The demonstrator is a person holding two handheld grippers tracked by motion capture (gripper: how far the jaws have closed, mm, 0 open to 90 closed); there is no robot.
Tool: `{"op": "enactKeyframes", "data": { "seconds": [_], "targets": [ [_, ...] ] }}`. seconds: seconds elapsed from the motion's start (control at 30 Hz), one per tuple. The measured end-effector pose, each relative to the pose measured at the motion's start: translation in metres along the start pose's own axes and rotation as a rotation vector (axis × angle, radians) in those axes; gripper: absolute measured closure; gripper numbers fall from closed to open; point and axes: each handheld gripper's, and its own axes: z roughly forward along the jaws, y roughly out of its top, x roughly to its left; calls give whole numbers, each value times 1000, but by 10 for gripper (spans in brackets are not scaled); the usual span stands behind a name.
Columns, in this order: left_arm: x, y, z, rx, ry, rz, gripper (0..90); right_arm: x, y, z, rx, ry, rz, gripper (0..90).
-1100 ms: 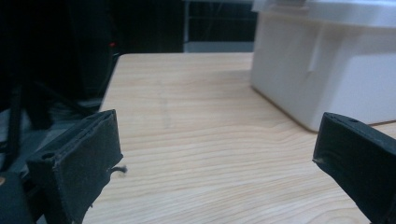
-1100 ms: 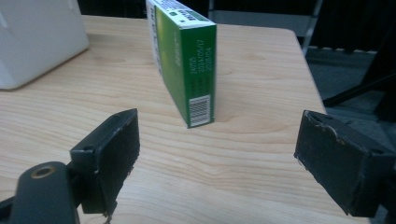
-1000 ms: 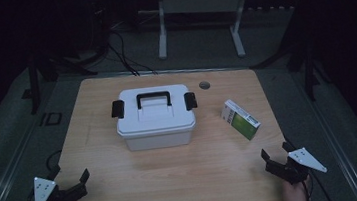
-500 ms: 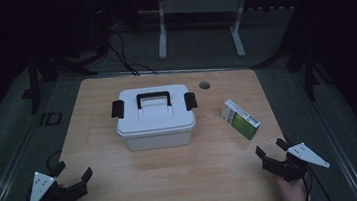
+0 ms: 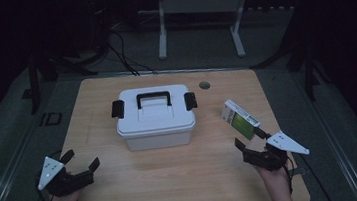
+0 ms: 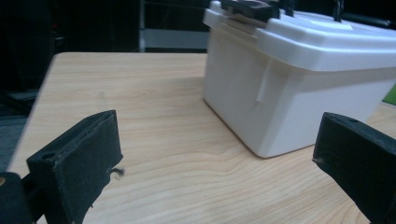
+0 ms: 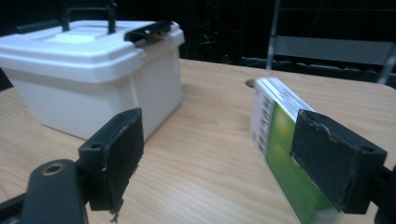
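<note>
High view puts my right gripper (image 5: 251, 143) at the lower right of the frame, its fingers spread wide and empty, just short of the green and white carton (image 5: 239, 120) that lies on the table (image 5: 174, 176) to the right of the white box (image 5: 154, 117). My left gripper (image 5: 80, 166) sits at the lower left, also wide and empty, well apart from the box. Judging from the right gripper view, the carton (image 7: 280, 140) stands on its long edge, leaning, with one finger (image 7: 338, 158) already in front of it. I would ease forward until the carton's flat faces sit squarely between both fingers, then close gently on the middle, since a grip near one end could tip it over.
</note>
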Motion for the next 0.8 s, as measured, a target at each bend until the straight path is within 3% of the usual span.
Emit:
{"op": "enactKeyframes", "data": {
  "seconds": [0.03, 0.17, 0.3, 0.33, 0.4, 0.53, 0.6, 0.7, 0.8],
  "targets": [
    [-1, 1, 4, 8, 4, 15, 9, 5, 4, 8, -8, 20, -14, 208],
    [-3, 4, 20, 28, -22, 27, 9, 11, 9, 21, -10, 38, -41, 208],
    [-4, 6, 31, 36, -19, 43, 9, 15, 11, 35, -8, 51, -51, 208],
    [-4, 6, 35, 31, -14, 51, 140, 19, 13, 48, -1, 68, -57, 227],
    [-4, 7, 41, 37, -27, 56, 160, 20, 13, 52, 3, 71, -62, 230],
    [-3, 10, 56, 48, -13, 42, 227, 29, 11, 75, 43, 87, -110, 394],
    [-3, 10, 62, 66, -22, 56, 367, 32, 9, 84, 65, 85, -134, 451],
    [-4, 10, 72, 105, -18, 74, 492, 37, 4, 100, 102, 97, -143, 508],
    [-5, 9, 83, 131, -29, 64, 550, 41, -4, 118, 140, 101, -146, 580]
  ]
}}
